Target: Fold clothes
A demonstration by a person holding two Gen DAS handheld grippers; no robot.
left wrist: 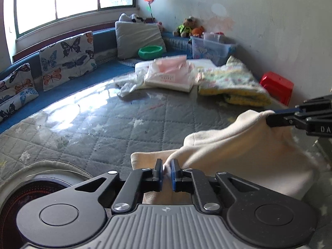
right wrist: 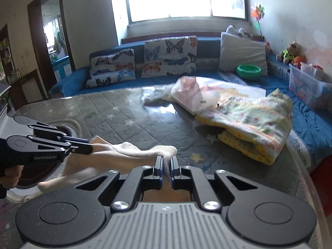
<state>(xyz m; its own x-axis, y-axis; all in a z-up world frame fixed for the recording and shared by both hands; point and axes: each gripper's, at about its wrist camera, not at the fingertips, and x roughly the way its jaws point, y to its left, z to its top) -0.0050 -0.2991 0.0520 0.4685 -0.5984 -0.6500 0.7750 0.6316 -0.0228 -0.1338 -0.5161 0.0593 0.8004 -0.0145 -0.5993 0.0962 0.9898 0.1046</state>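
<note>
Pinching a soft cream-coloured fleece garment [left wrist: 238, 145] between its blue-padded fingers, the left tool [left wrist: 166, 171] has its jaws drawn narrow with a fold of the cloth caught between them. The right tool [right wrist: 166, 167] does the same at another edge, jaws close together on the cream fabric. Each shows up in the other's camera: the right tool enters the left wrist view from the right edge, clamped on a raised corner of the garment, and the left tool enters the right wrist view from the left. The garment hangs stretched between the two tools, low over the near part of a grey quilted, star-printed tabletop [left wrist: 116, 124] under a glossy clear cover.

Farther back on the tabletop lie a folded yellow floral blanket [right wrist: 255, 124] and, just beside it, crumpled white and pink plastic bags [right wrist: 193, 97]. Behind runs a blue bench seat [right wrist: 70, 81] with butterfly-print cushions [right wrist: 169, 56], a grey pillow [right wrist: 241, 54] and a green round bowl [right wrist: 249, 71]
</note>
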